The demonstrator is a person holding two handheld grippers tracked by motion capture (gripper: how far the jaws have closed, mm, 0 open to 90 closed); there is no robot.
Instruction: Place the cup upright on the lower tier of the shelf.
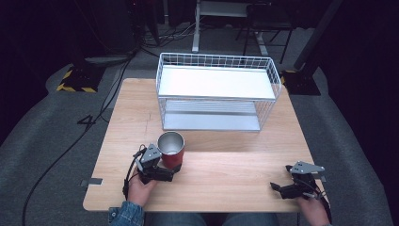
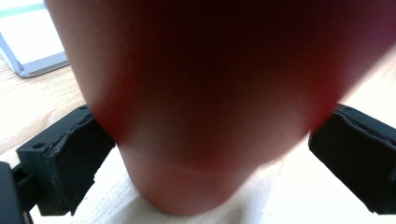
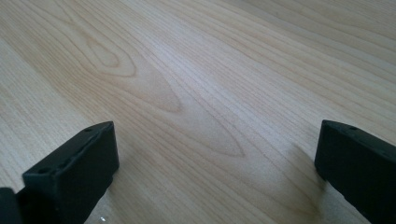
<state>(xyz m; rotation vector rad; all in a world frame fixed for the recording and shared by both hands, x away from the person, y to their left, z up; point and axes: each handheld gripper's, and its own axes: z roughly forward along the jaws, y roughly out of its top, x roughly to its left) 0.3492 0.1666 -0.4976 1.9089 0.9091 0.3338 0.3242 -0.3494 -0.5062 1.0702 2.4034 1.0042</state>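
From above, the tabletop (image 1: pixel 221 165) is evenly lit while the floor and far room sink into darkness. The white shelf (image 1: pixel 216 82) glares, nearly blown out. In the left gripper view the red cup (image 2: pixel 205 107) is blurred, dark at the top, with overexposed white beneath. The right gripper view shows sharp wood grain and soft shadows.

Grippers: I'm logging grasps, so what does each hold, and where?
Left gripper clamps the red cup low on its sides. Right gripper is open, holding nothing.
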